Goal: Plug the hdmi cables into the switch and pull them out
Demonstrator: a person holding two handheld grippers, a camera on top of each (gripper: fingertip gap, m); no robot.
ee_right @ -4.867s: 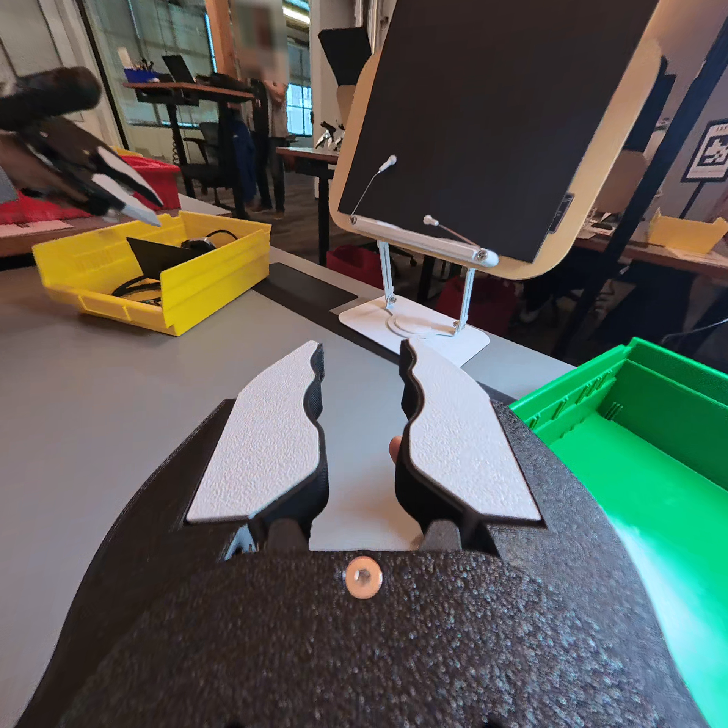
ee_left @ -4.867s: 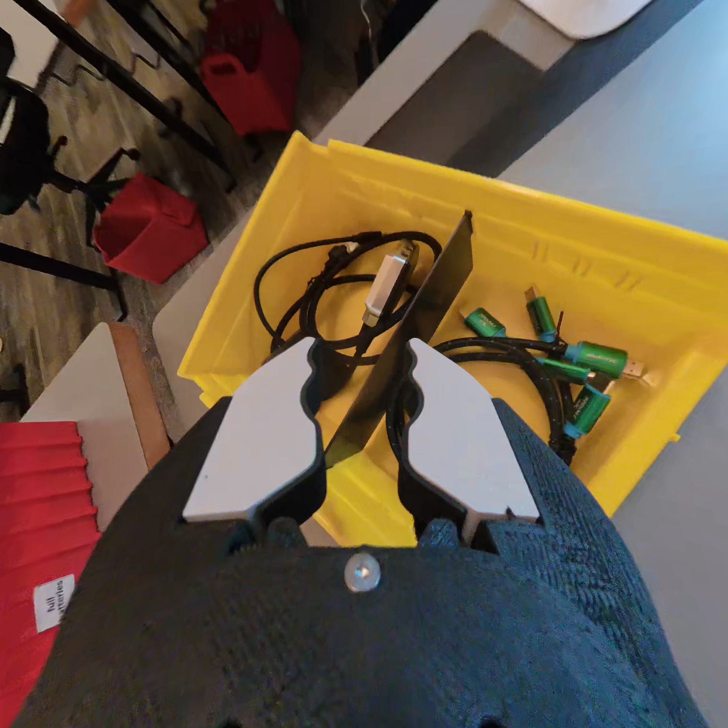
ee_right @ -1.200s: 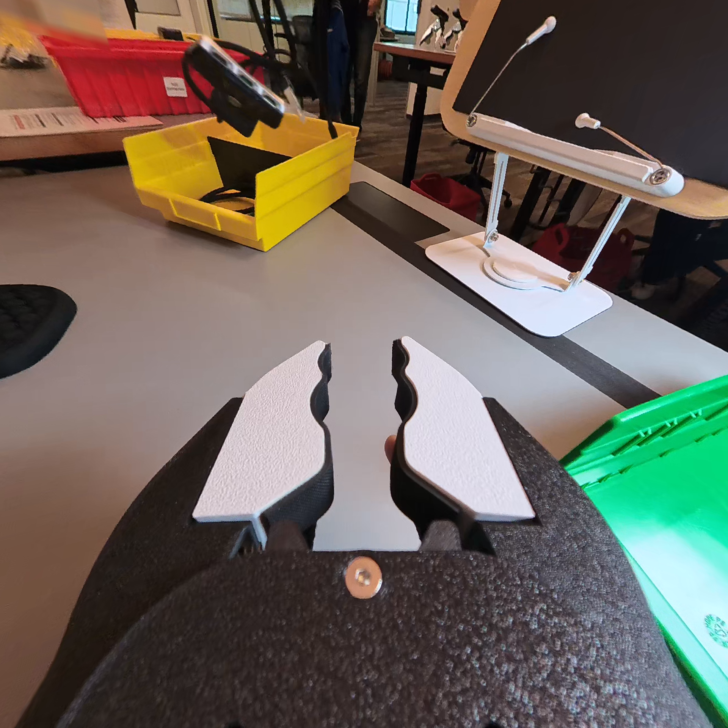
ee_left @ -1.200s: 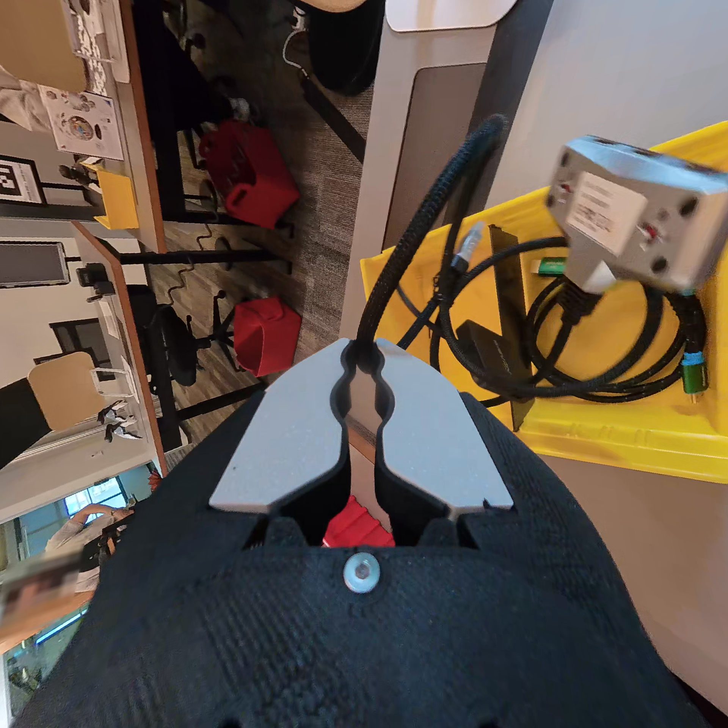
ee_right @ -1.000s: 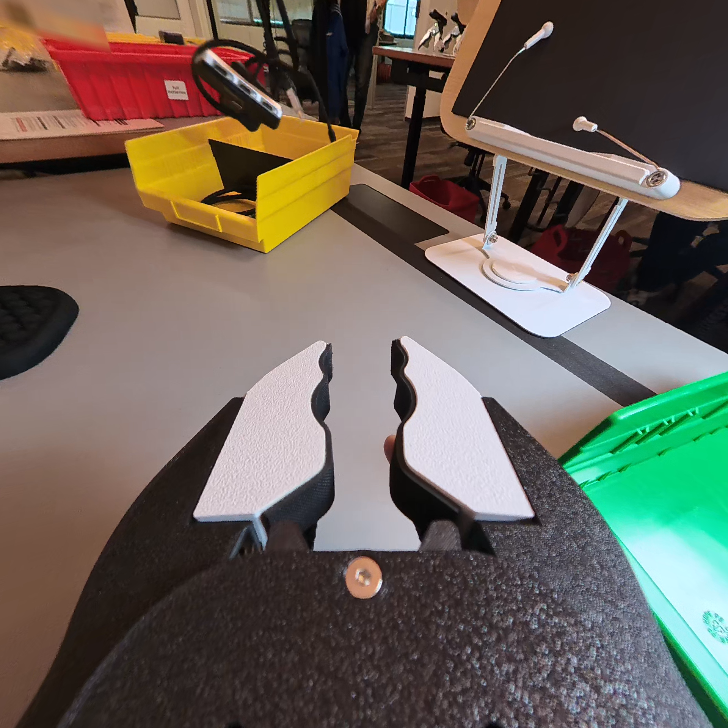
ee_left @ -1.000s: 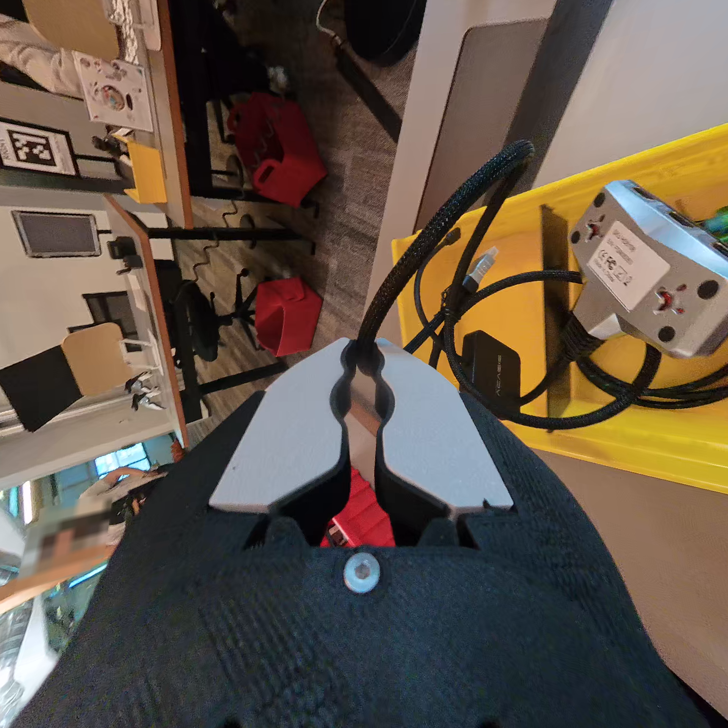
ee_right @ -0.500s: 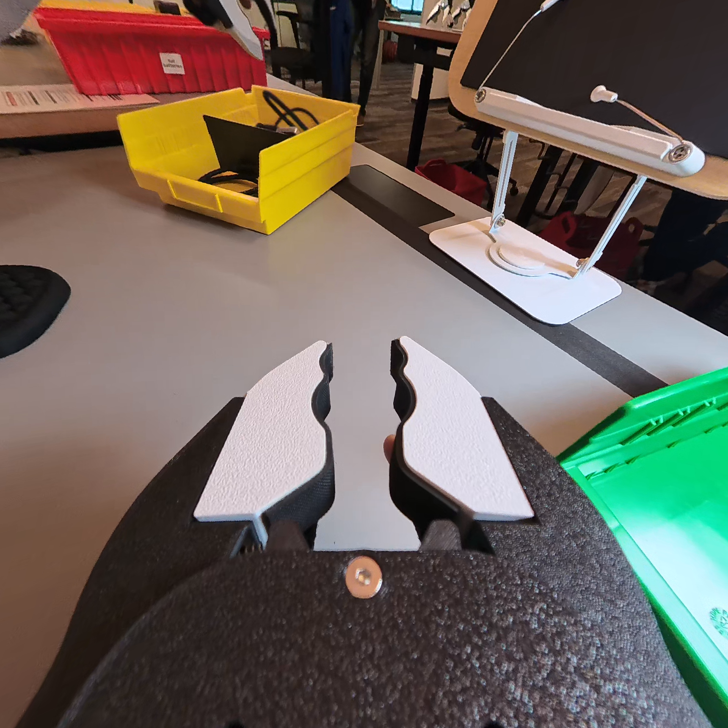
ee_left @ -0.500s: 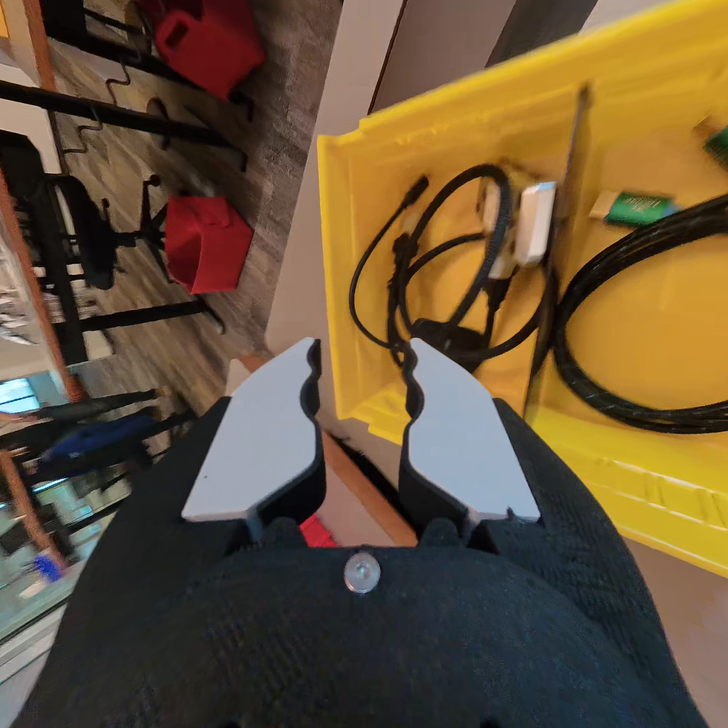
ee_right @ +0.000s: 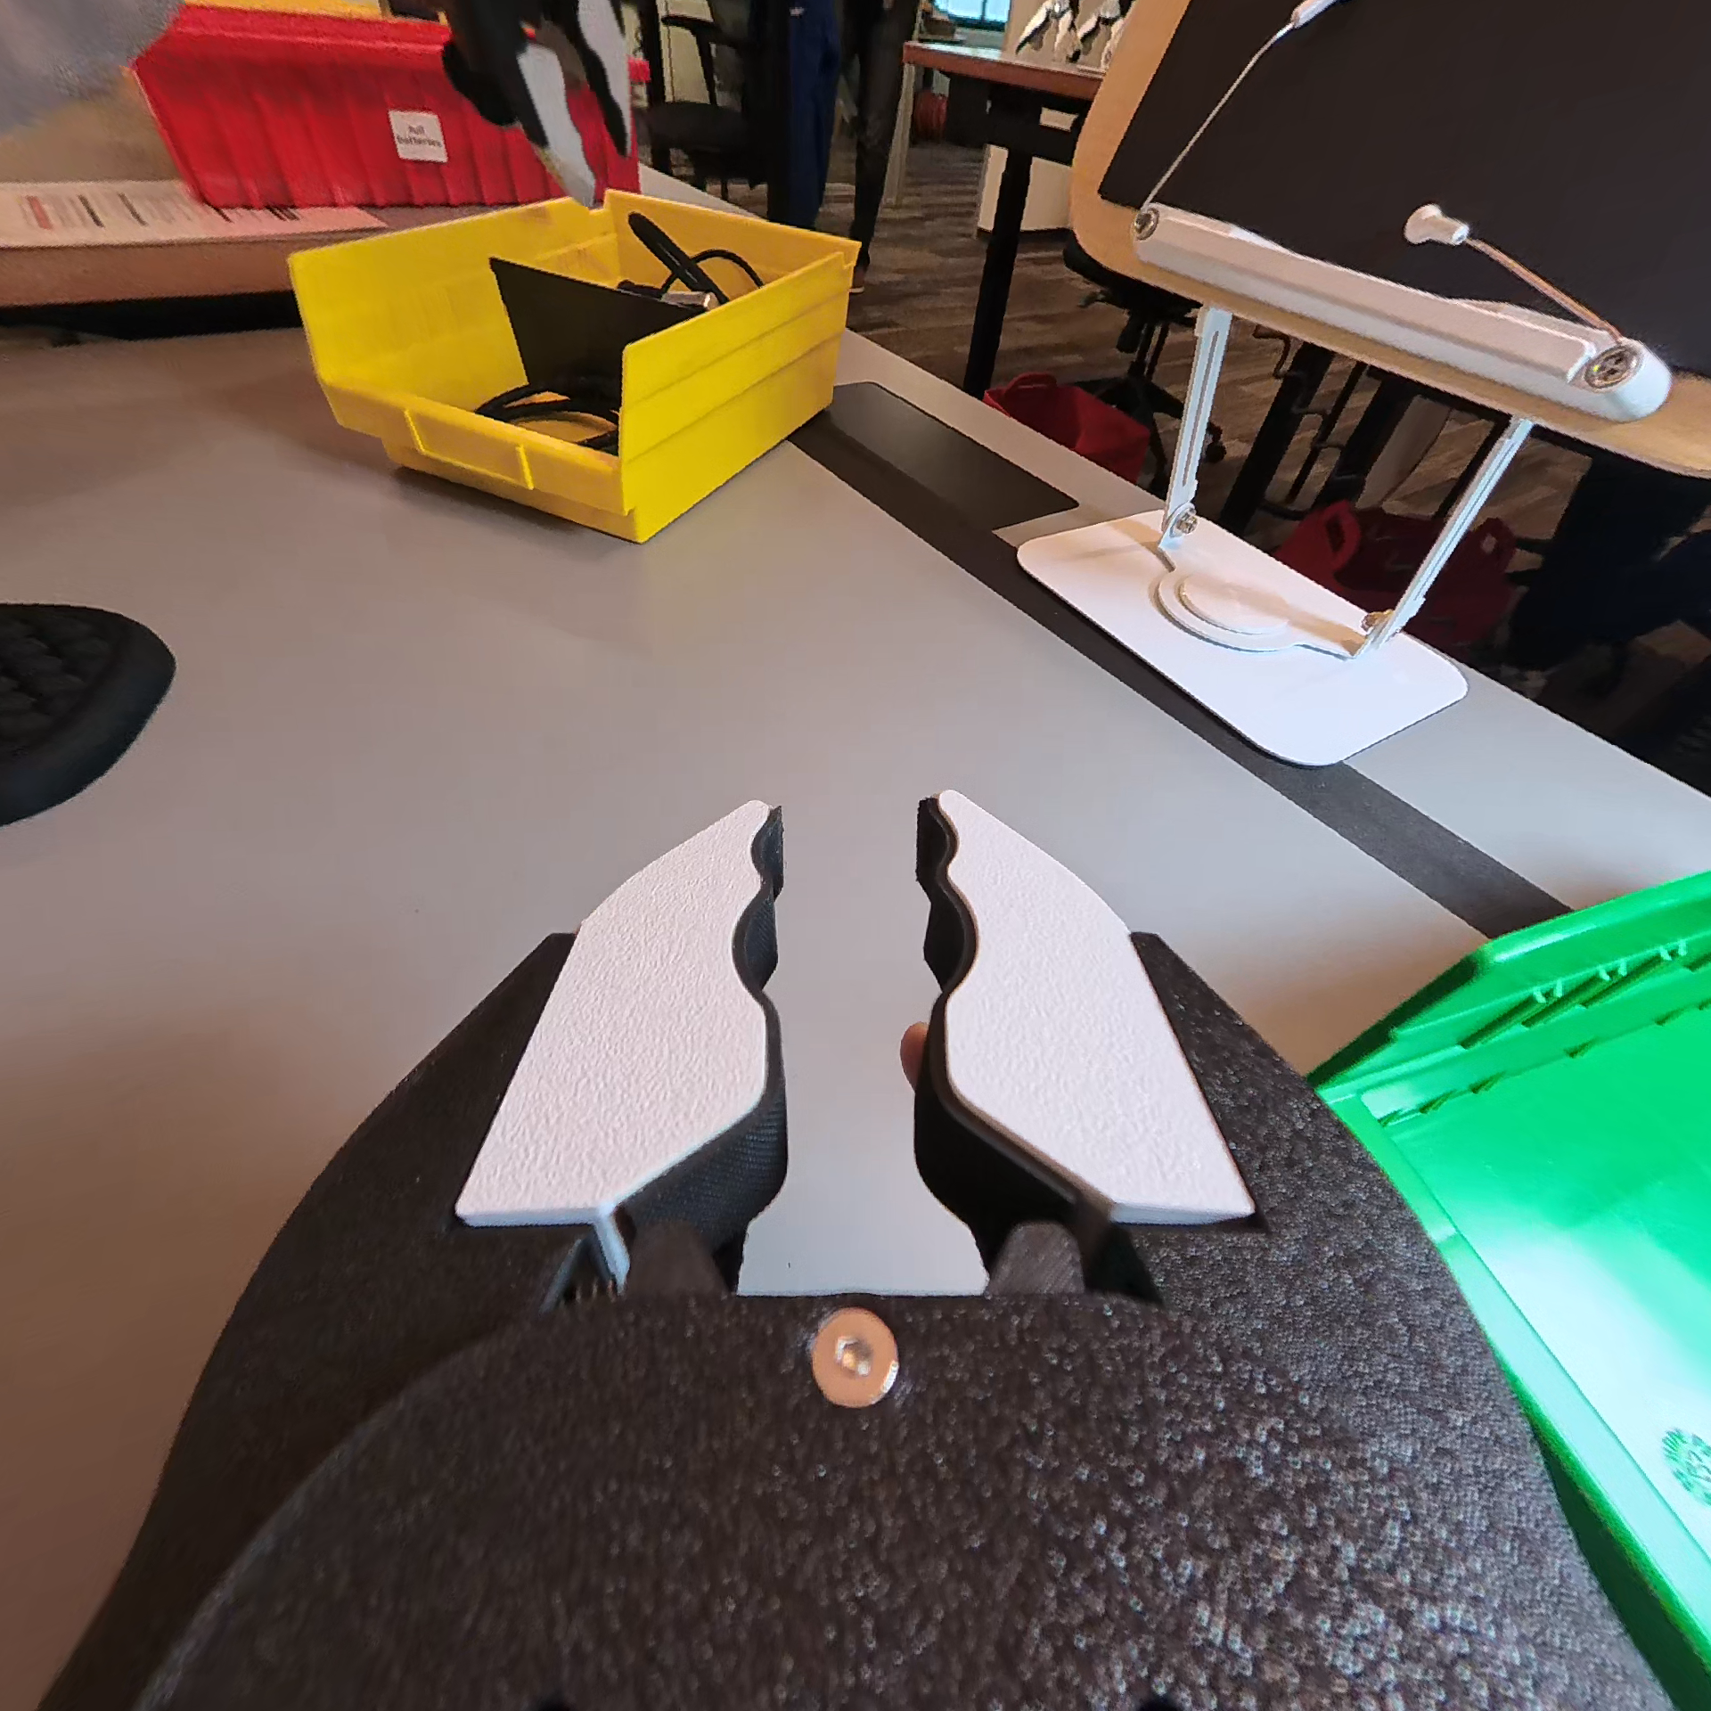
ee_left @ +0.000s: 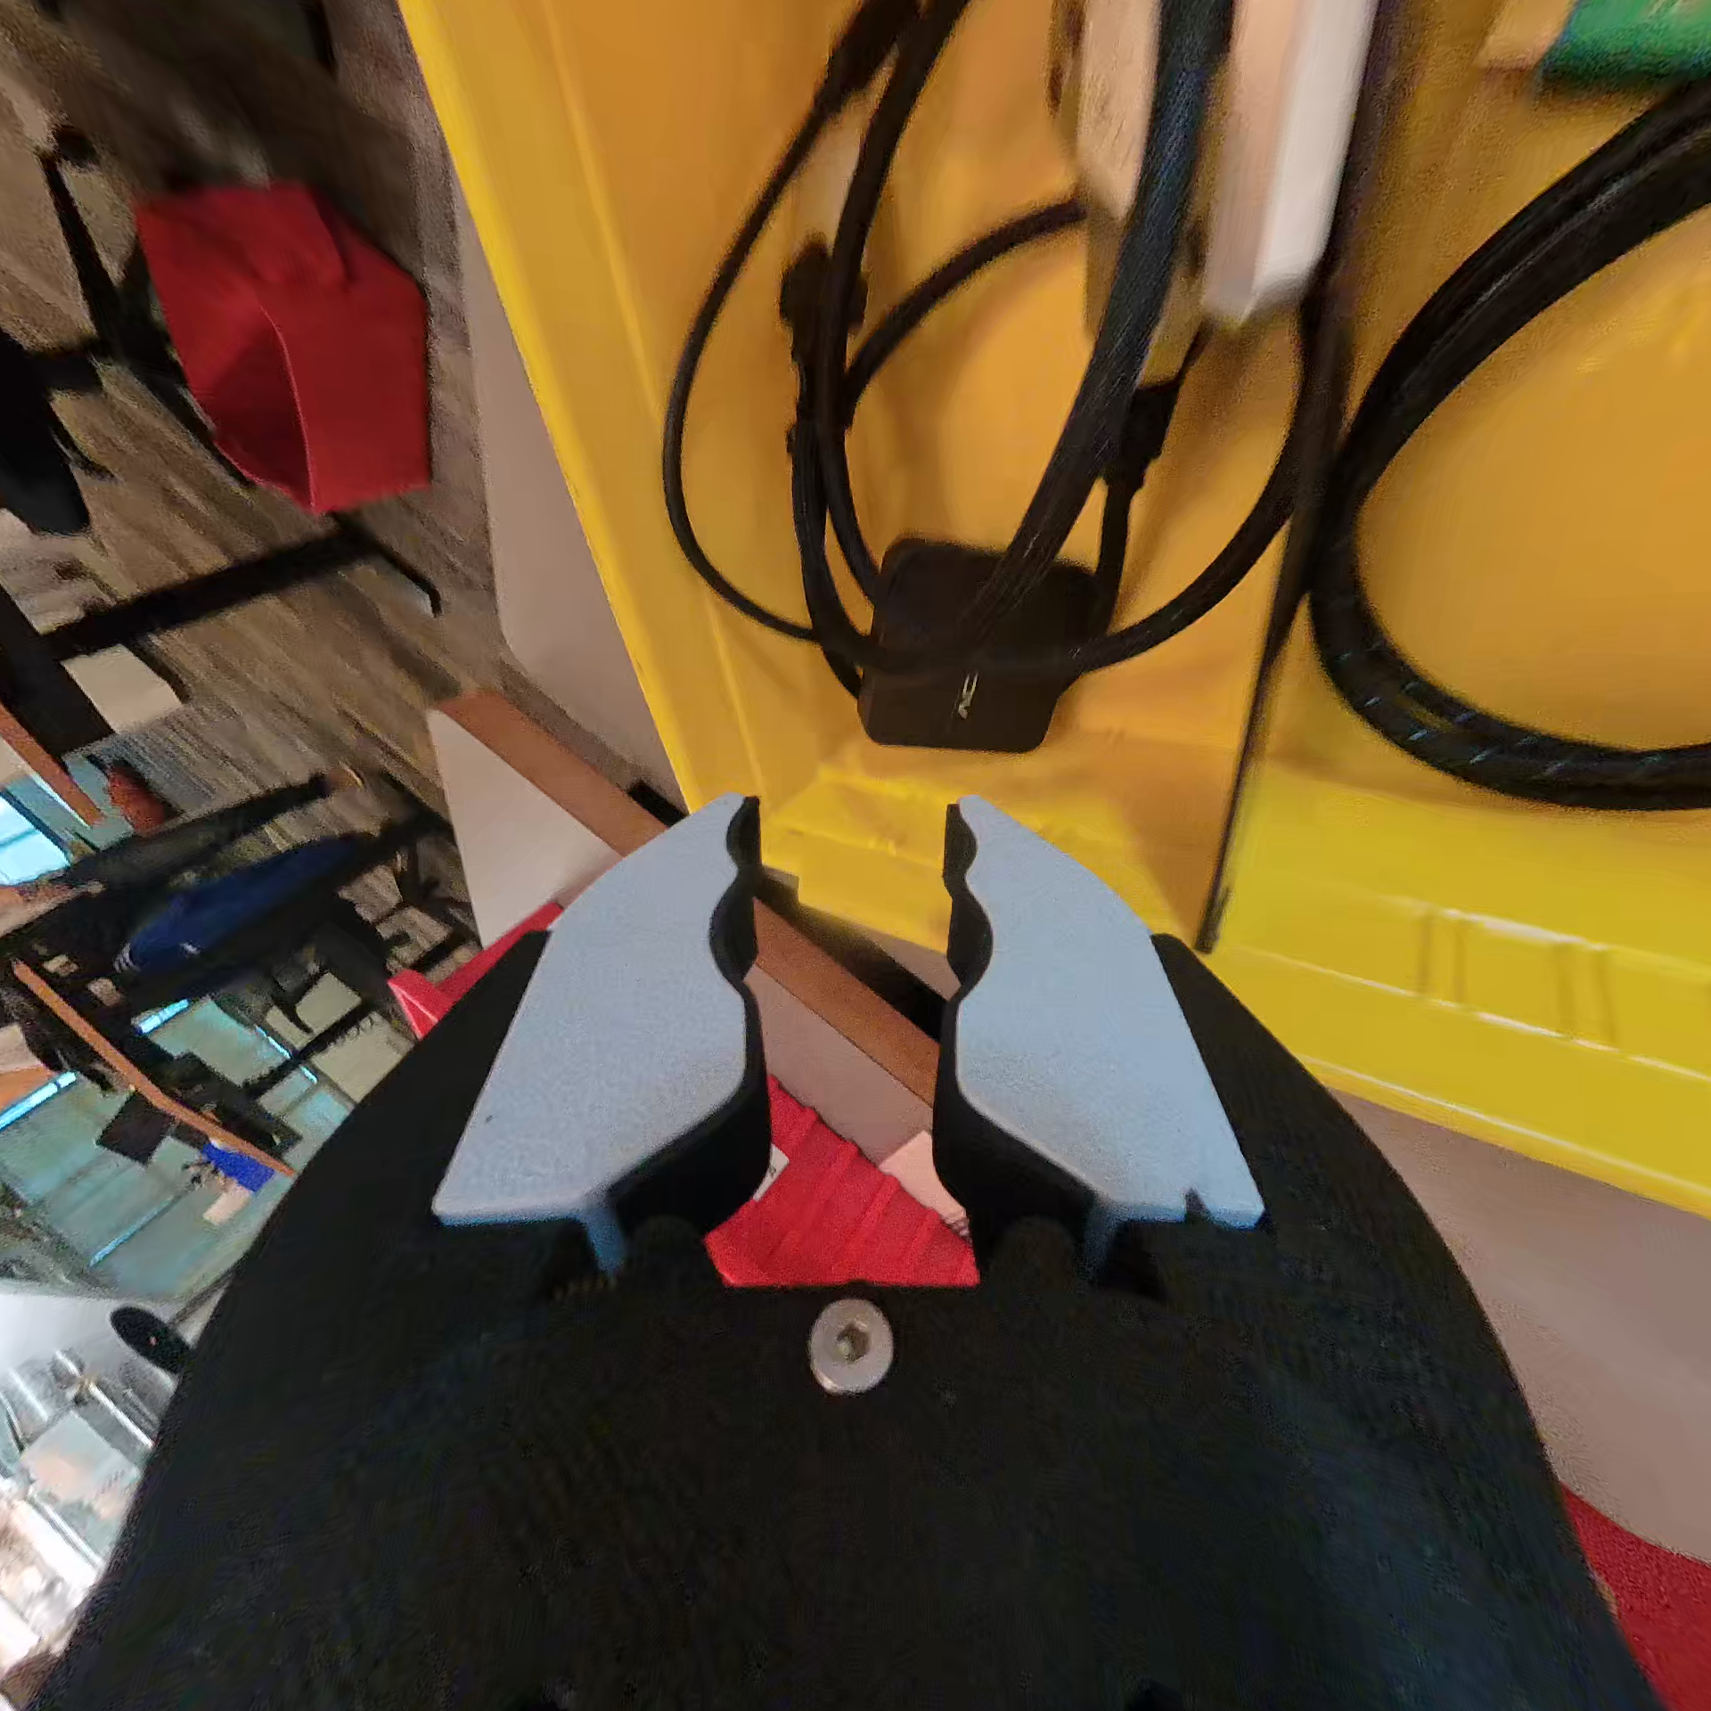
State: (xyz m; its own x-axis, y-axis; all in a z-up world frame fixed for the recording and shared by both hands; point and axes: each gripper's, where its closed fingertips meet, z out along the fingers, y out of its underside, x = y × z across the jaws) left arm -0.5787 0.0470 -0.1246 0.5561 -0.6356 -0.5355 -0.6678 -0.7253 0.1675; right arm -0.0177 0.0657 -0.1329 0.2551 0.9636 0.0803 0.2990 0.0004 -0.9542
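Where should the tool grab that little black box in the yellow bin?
Grip the black box across its two short sides, coming down from above with the open left tool. It lies flat on the floor of the yellow bin, close to the near wall, with thin black cables looped over it, so a side approach looks blocked.

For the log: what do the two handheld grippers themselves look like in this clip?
The two match. The left gripper and the right gripper each have a rough, grainy black body, a single silver hex screw on the midline, and two pale grey fingers with flat textured tops and wavy black inner edges. No cables or markings show on either. No sleeve is clearly visible.
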